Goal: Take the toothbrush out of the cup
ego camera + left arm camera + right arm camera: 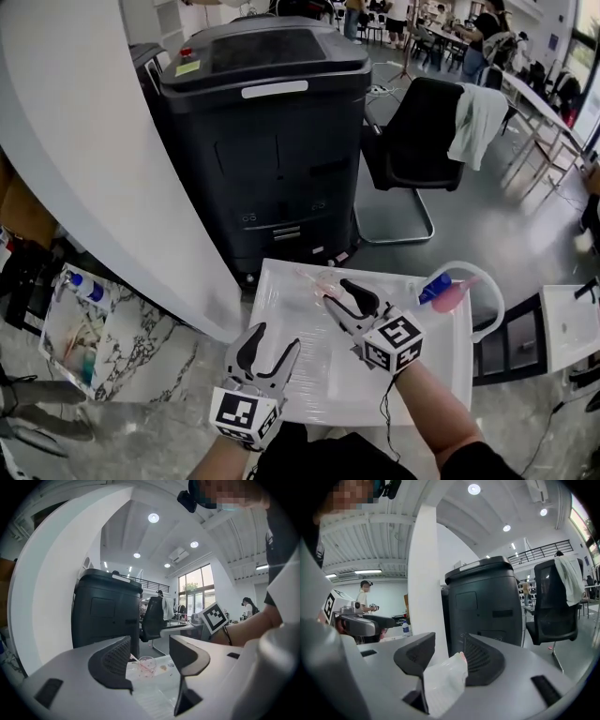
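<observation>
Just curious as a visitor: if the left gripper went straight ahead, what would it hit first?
Likely the clear cup on the white tray, framed between the left gripper's open jaws; depth is unclear.

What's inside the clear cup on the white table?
The toothbrush leans inside the cup, its end sticking over the rim. In the head view the right claw covers part of the cup.
</observation>
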